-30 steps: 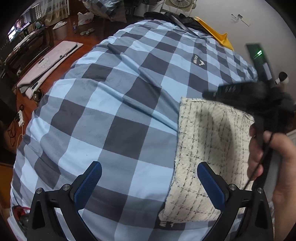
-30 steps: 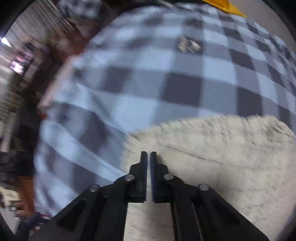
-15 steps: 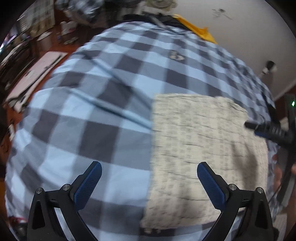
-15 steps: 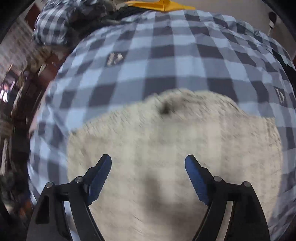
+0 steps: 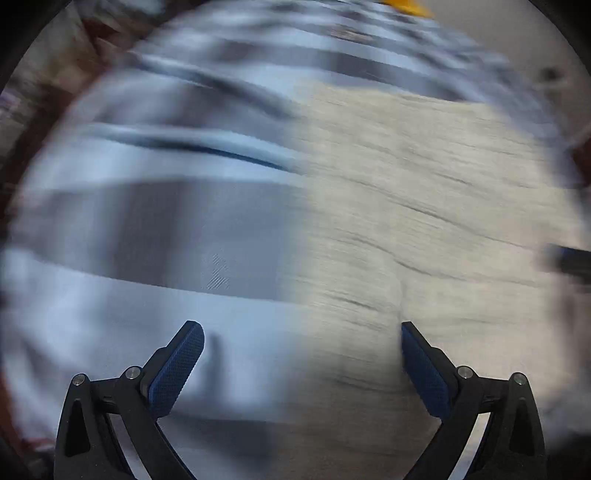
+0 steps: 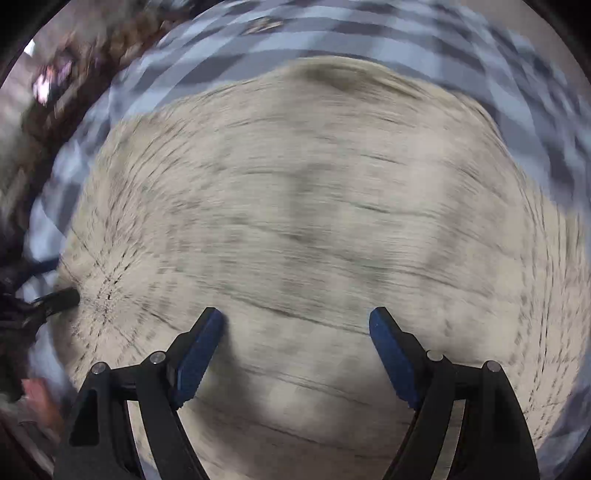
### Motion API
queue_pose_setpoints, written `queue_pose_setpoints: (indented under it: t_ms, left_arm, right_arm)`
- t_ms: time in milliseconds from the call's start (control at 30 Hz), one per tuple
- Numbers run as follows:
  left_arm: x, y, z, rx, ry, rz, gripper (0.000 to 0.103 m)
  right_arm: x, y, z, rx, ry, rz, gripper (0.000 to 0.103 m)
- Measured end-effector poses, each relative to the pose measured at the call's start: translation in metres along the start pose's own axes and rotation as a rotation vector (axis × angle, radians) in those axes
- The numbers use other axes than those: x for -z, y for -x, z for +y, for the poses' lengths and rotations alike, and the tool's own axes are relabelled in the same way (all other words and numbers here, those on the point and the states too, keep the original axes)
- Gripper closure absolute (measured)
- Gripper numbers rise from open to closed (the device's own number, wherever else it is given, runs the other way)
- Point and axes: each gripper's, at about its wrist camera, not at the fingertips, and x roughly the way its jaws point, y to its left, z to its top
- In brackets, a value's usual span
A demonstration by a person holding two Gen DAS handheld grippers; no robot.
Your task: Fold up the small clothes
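Observation:
A cream tweed garment with thin dark lines [image 5: 424, 206] lies flat on a blue and grey checked bedspread [image 5: 155, 229]. Both views are motion-blurred. My left gripper [image 5: 303, 347] is open and empty, low over the garment's left edge, with its right finger over the cloth and its left finger over the bedspread. In the right wrist view the garment [image 6: 314, 206] fills most of the frame. My right gripper [image 6: 297, 332] is open and empty, just above the garment's middle. The left gripper's dark tip [image 6: 55, 299] shows at the garment's left edge.
The checked bedspread [image 6: 369, 33] extends beyond the garment on all sides. An orange object [image 5: 406, 5] lies at the far edge of the bed. Dark furniture and clutter [image 6: 55, 74] stand off the bed at the far left. The right gripper's tip [image 5: 569, 258] shows at right.
My right gripper has opened, from shut a second ago, and stays over the garment. My left gripper has moved right and lower, toward the garment's left edge. Both views are now blurred.

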Motion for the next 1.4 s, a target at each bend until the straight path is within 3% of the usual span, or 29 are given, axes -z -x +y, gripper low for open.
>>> queue_pose_setpoints:
  t_ms: [67,100,133,200,267,367,433,500,567,600,667,733,833,967,1067,1133,1167,1233,1300,1333,1367,1400]
  left_arm:
    - [-0.001,-0.002,0.021,-0.325,0.005,-0.037,0.000]
    - [-0.001,-0.006,0.030,-0.414,0.010,-0.022,0.000]
    - [0.000,-0.012,0.041,-0.453,0.021,0.008,0.000]
    - [0.002,-0.019,0.059,-0.379,0.088,0.060,0.000]
    - [0.002,-0.014,0.066,-0.308,0.167,0.058,0.000]
    - [-0.004,0.017,0.046,-0.248,0.141,-0.061,0.000]
    - [-0.011,0.044,0.020,-0.156,0.072,-0.186,0.000]
    - [-0.024,0.061,-0.015,0.093,-0.020,-0.251,0.000]
    - [-0.041,0.058,-0.044,0.315,-0.104,-0.227,0.000]
    - [-0.051,0.054,-0.062,0.384,-0.129,-0.208,0.000]
    - [-0.065,0.037,-0.090,0.414,-0.135,-0.172,0.000]
    - [-0.082,0.011,-0.108,0.386,-0.115,-0.124,0.000]
    - [-0.094,-0.022,-0.105,0.309,-0.082,-0.097,0.000]
    - [-0.106,-0.048,-0.090,0.117,-0.108,-0.186,0.000]
    - [-0.115,-0.058,-0.071,0.205,-0.094,-0.209,0.000]
    - [-0.118,-0.057,-0.070,0.155,-0.121,-0.250,0.000]
    - [-0.119,-0.055,-0.069,0.115,-0.134,-0.274,0.000]
    - [-0.126,-0.053,-0.059,0.073,-0.118,-0.283,0.000]
    - [-0.137,-0.056,-0.048,-0.179,-0.071,-0.269,0.000]
    - [-0.140,-0.052,-0.038,-0.242,-0.060,-0.263,0.000]
    - [-0.141,-0.046,-0.028,-0.239,-0.046,-0.263,0.000]
    - [-0.140,-0.036,-0.016,-0.180,-0.046,-0.263,0.000]
  right_arm:
    - [0.006,0.010,-0.043,-0.045,-0.112,0.014,0.026]
    - [0.011,0.017,-0.068,-0.093,-0.176,0.015,0.028]
    - [0.017,0.025,-0.088,-0.152,-0.238,0.009,0.028]
    - [0.031,0.044,-0.133,-0.063,-0.390,0.009,0.028]
    - [0.048,0.068,-0.167,-0.051,-0.516,-0.041,0.026]
    - [0.068,0.104,-0.192,0.125,-0.628,-0.118,0.026]
    - [0.069,0.114,-0.185,0.181,-0.590,-0.141,0.026]
    - [0.062,0.115,-0.165,0.197,-0.512,-0.163,0.026]
    - [0.053,0.111,-0.135,0.159,-0.436,-0.178,0.026]
    - [0.042,0.107,-0.117,0.136,-0.402,-0.180,0.026]
    - [0.021,0.093,-0.084,0.075,-0.340,-0.171,0.026]
    - [0.000,0.070,-0.048,0.008,-0.273,-0.144,0.026]
    - [-0.021,0.040,-0.003,-0.006,-0.122,-0.119,0.026]
    - [-0.027,-0.004,0.015,0.062,0.063,-0.036,0.026]
    - [-0.025,0.005,-0.015,-0.092,0.032,-0.083,0.030]
    - [-0.021,0.017,-0.051,-0.223,-0.044,-0.111,0.041]
    - [-0.018,0.022,-0.069,-0.229,-0.089,-0.119,0.041]
    - [-0.006,0.034,-0.113,-0.043,-0.183,-0.123,0.039]
    - [0.011,0.041,-0.168,0.114,-0.306,-0.099,0.039]
    - [0.021,0.045,-0.190,0.133,-0.359,-0.090,0.039]
    - [0.036,0.056,-0.215,0.082,-0.429,-0.107,0.039]
    - [0.045,0.067,-0.228,0.071,-0.473,-0.126,0.039]
